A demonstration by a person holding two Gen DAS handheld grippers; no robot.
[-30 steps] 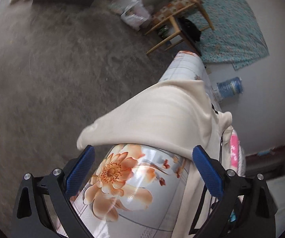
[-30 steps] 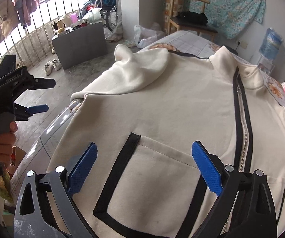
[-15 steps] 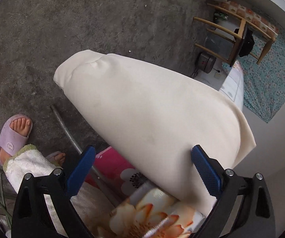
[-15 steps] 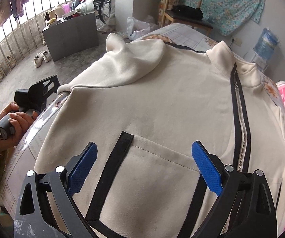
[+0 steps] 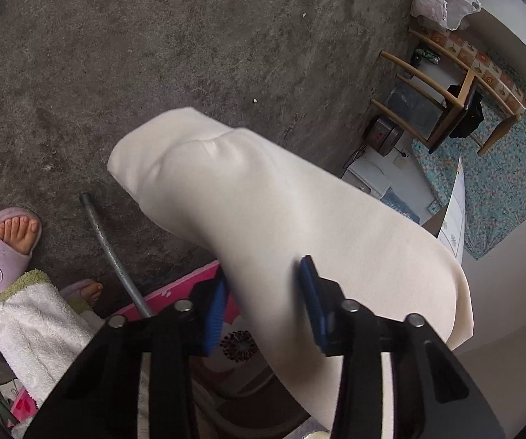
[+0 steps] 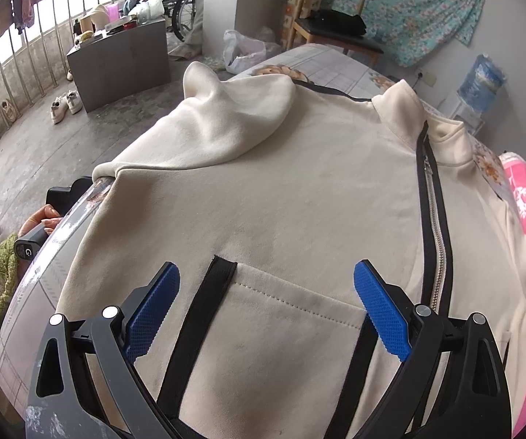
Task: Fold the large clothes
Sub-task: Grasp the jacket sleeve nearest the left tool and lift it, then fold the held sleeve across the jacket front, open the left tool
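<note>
jacket sleeve (image 5: 263,219) pinched as left gripper (image 5: 263,292) jaws just closed.

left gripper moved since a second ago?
Yes. In the right wrist view the left gripper has dropped from above the table edge to below it. Its jaws have just been closing, now pinching the hanging sleeve.

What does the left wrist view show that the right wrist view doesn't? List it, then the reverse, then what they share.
Only the left wrist view: the left gripper, whose jaws have just been closing, pinching the hanging cream sleeve, and a foot in a purple slipper on the floor.
Only the right wrist view: the open right gripper over the jacket's black-trimmed pocket, the zipper, the railing.
Both: the cream jacket and the wooden chair.
</note>
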